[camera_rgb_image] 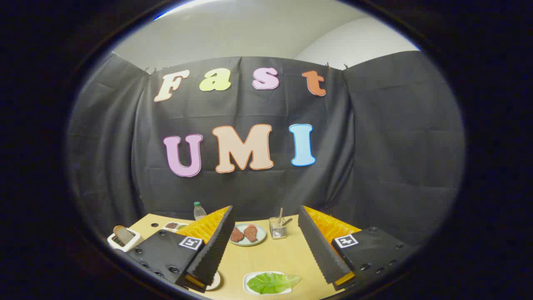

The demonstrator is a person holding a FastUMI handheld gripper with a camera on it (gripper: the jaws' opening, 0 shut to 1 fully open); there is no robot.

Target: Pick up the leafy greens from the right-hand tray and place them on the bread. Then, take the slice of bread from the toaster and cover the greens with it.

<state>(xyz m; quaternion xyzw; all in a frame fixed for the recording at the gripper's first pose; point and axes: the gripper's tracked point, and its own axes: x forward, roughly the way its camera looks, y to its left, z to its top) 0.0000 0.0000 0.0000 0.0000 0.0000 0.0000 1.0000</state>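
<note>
Your gripper [266, 246] is hanging above the light wooden table [287, 258] with its two black ribbed fingers [214, 248] spread wide and nothing between the pads, just bare tabletop showing in the gap. Down at six o'clock from the gap, close in and between the fingertips, sit the leafy greens [271, 283], bright green and lying flat on a small white tray [247, 286], with one leaf edge spilling over the tray's right rim. The fingers are not touching the greens or the tray; how high above them they hang I cannot tell. Look out to nine o'clock, beyond your left finger: there is the white toaster [124, 241], and the slice of bread [122, 234] is standing up out of its slot, brown crust showing. Right under the tip of your left finger, a sliver of a white plate [215, 281] peeks out; what lies on it is hidden by the finger. Straight ahead at twelve o'clock, beyond the fingers, a pale round plate [260, 238] carries two reddish-brown pieces [244, 233] side by side, and just to its right, about one o'clock, stands a clear glass holder [277, 228] with utensils leaning in it. Off at eleven o'clock, near the table's far edge, a small bottle with a green cap [199, 211] stands upright, with a little white dish [175, 226] just beside it.
</note>
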